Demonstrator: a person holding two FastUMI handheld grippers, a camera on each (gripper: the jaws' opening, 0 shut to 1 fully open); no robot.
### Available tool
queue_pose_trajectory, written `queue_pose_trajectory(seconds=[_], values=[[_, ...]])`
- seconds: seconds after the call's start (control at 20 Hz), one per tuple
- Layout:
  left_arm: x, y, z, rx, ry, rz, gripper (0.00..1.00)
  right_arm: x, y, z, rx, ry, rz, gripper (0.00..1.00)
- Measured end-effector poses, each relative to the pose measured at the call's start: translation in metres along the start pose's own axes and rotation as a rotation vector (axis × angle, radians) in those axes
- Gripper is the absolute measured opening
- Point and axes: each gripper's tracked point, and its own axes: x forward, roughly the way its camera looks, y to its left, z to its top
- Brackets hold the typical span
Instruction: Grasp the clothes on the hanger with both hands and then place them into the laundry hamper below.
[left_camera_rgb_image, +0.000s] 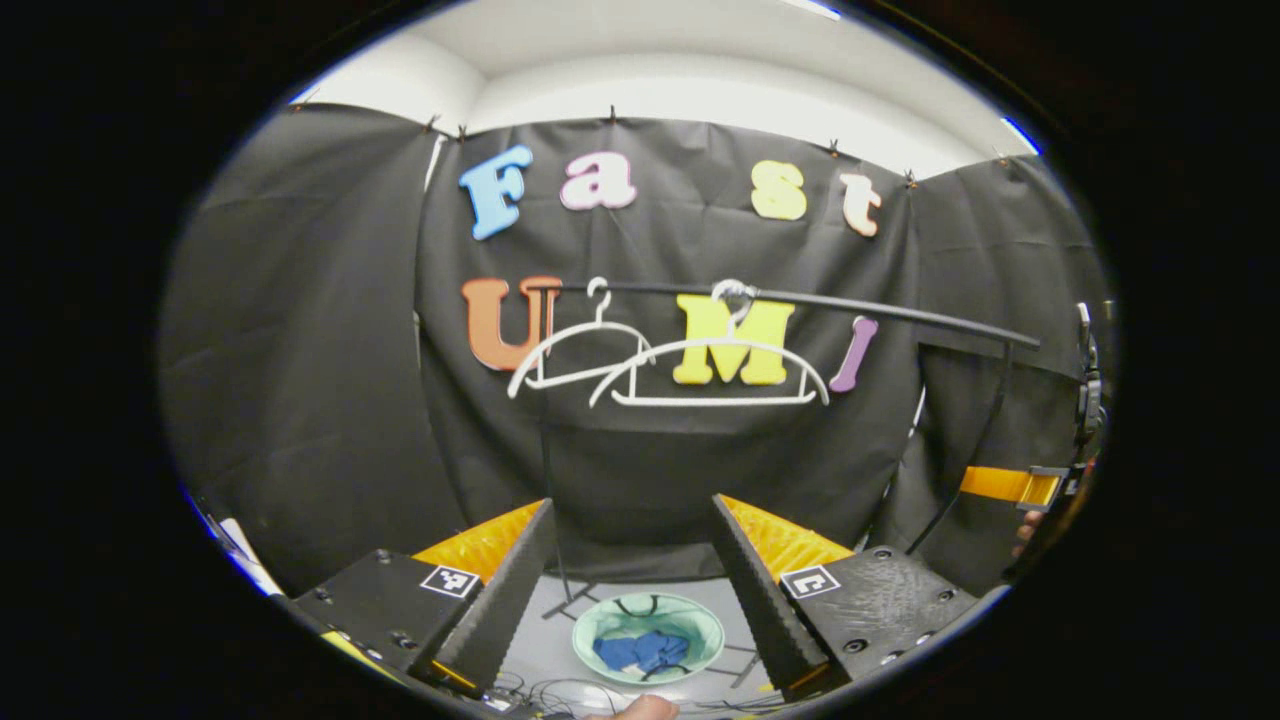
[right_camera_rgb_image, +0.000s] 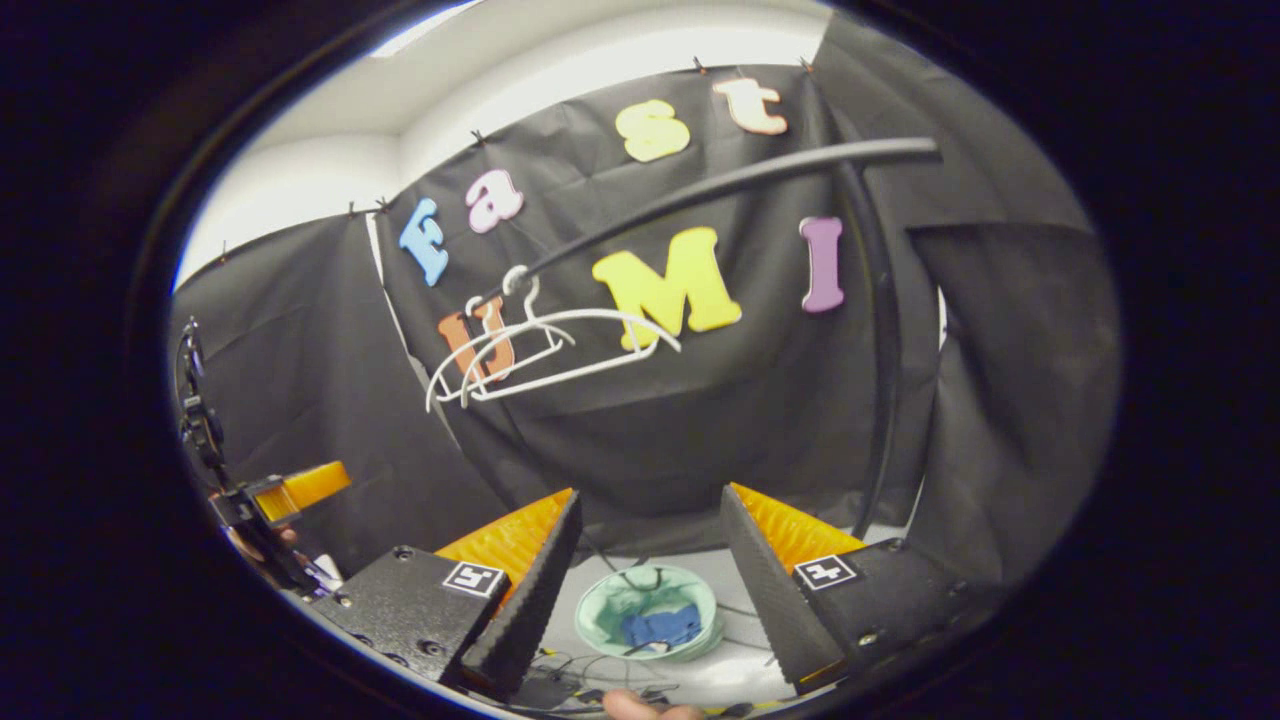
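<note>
Two bare white hangers (left_camera_rgb_image: 690, 365) (right_camera_rgb_image: 540, 350) hang from a black rail (left_camera_rgb_image: 880, 312) (right_camera_rgb_image: 720, 185). Down on the floor a pale green round hamper (left_camera_rgb_image: 648, 637) (right_camera_rgb_image: 648, 611) holds blue clothes (left_camera_rgb_image: 642, 651) (right_camera_rgb_image: 660, 628). My left gripper (left_camera_rgb_image: 634, 540) is open and empty, high above the hamper, which shows between its fingers. My right gripper (right_camera_rgb_image: 648, 530) is open and empty too, also above the hamper. The other gripper shows at the right edge of the left gripper view (left_camera_rgb_image: 1010, 485) and at the left edge of the right gripper view (right_camera_rgb_image: 300, 487).
The rail's black stand (right_camera_rgb_image: 880, 380) rises at the right, with its legs (left_camera_rgb_image: 565, 600) on the grey floor beside the hamper. Cables (left_camera_rgb_image: 550, 690) lie on the floor in front of the hamper. Black cloth walls close in the booth on all sides.
</note>
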Motion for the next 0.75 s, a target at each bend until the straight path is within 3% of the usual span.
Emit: queue_pose_trajectory(seconds=[0.15, 0.3, 0.35, 0.5, 0.65, 0.75], values=[[-0.036, -0.007, 0.035, 0.021, -0.104, 0.047, 1.0, -0.018, -0.01, 0.026, -0.102, -0.107, -0.022, 0.91], [-0.051, -0.014, 0.059, 0.051, -0.182, 0.084, 1.0, -0.038, -0.008, 0.047, -0.159, -0.2, -0.018, 0.91], [-0.056, -0.016, 0.063, 0.051, -0.199, 0.097, 1.0, -0.044, -0.007, 0.053, -0.163, -0.222, -0.01, 0.85], [-0.072, -0.021, 0.076, 0.029, -0.228, 0.087, 1.0, -0.059, -0.002, 0.077, -0.128, -0.292, 0.016, 0.86], [-0.084, -0.007, 0.091, 0.048, -0.267, 0.091, 1.0, -0.072, -0.008, 0.096, -0.113, -0.354, -0.015, 0.86], [-0.086, 0.004, 0.106, 0.068, -0.296, 0.094, 1.0, -0.084, -0.004, 0.112, -0.089, -0.401, -0.027, 0.91]])
